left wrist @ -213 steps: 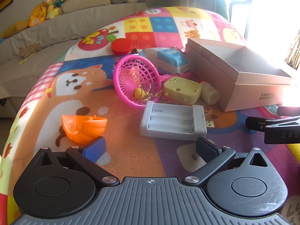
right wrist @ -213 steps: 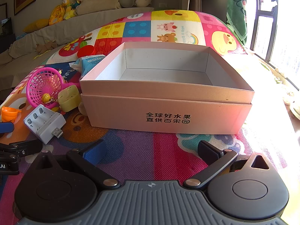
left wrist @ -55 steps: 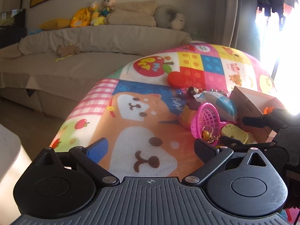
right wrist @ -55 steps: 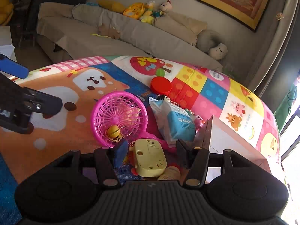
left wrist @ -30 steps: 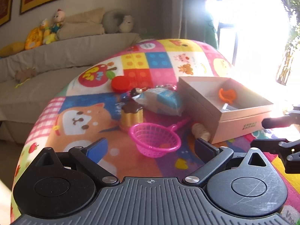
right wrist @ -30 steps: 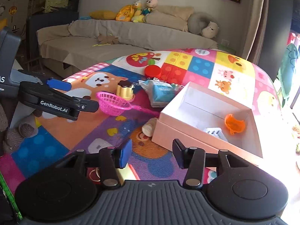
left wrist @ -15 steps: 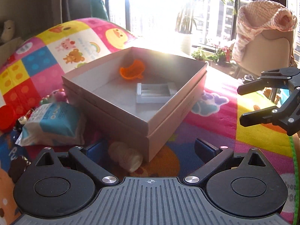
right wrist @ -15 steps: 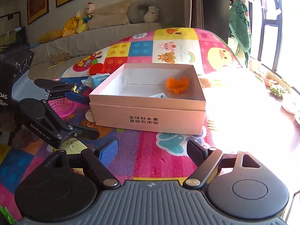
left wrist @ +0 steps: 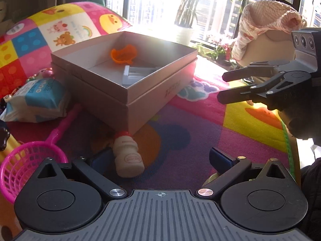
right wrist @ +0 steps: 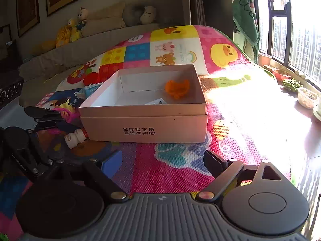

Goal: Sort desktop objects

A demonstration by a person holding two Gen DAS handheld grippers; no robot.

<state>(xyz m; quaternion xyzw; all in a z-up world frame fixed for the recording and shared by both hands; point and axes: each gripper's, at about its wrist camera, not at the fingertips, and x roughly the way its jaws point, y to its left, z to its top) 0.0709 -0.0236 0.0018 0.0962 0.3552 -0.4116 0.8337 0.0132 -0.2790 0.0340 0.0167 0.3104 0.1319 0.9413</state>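
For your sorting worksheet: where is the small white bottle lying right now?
In the left wrist view, the bottle lies on the play mat, just outside the box's near corner, right of the pink net.

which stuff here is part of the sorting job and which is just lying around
Part of the job: cardboard box, orange toy and white charger inside it, small bottle, pink strainer, blue wipes pack.

Just lying about: sofa, plush toys, window plants.
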